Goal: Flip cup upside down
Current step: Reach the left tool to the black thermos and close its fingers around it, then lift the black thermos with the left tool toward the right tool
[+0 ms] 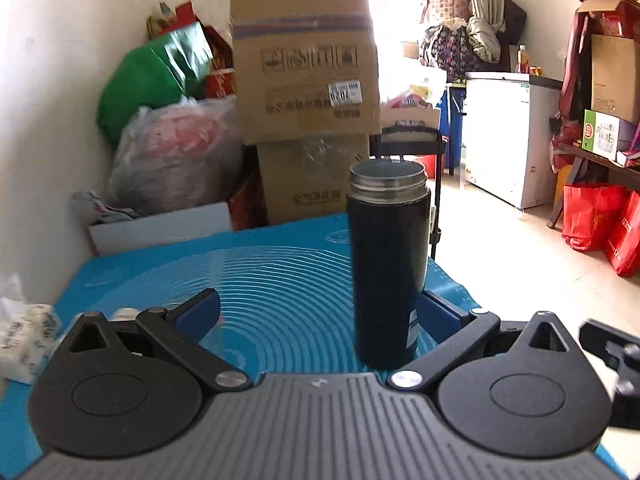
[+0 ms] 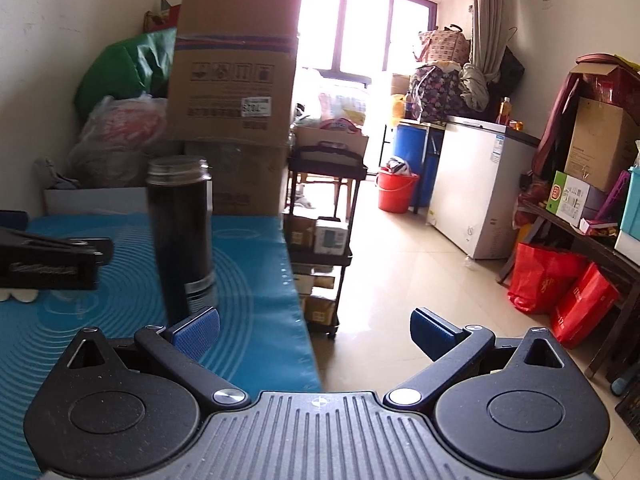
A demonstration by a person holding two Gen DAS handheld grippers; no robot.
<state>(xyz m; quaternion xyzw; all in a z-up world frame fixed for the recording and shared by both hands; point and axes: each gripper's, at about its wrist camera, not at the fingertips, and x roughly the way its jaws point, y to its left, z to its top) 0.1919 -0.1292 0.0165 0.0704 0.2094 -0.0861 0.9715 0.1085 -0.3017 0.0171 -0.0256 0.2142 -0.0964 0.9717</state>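
The cup point(image 1: 386, 268) is a tall dark blue flask with a steel threaded rim. It stands upright, mouth up, on the blue mat point(image 1: 280, 272). My left gripper point(image 1: 320, 312) is open; the cup stands between its jaws, close to the right finger point(image 1: 438, 316). In the right wrist view the cup point(image 2: 182, 236) stands at the left, just beyond the left finger point(image 2: 198, 330). My right gripper point(image 2: 316, 332) is open and empty, over the table's right edge. The left gripper's body point(image 2: 44, 260) shows at the far left there.
Stacked cardboard boxes point(image 1: 304, 80) and plastic bags point(image 1: 172, 156) stand behind the table. A white wad point(image 1: 24, 336) lies at the mat's left edge. A black trolley point(image 2: 324, 224) stands right of the table, then open floor, a white freezer point(image 2: 476, 184) and red bags point(image 2: 560, 292).
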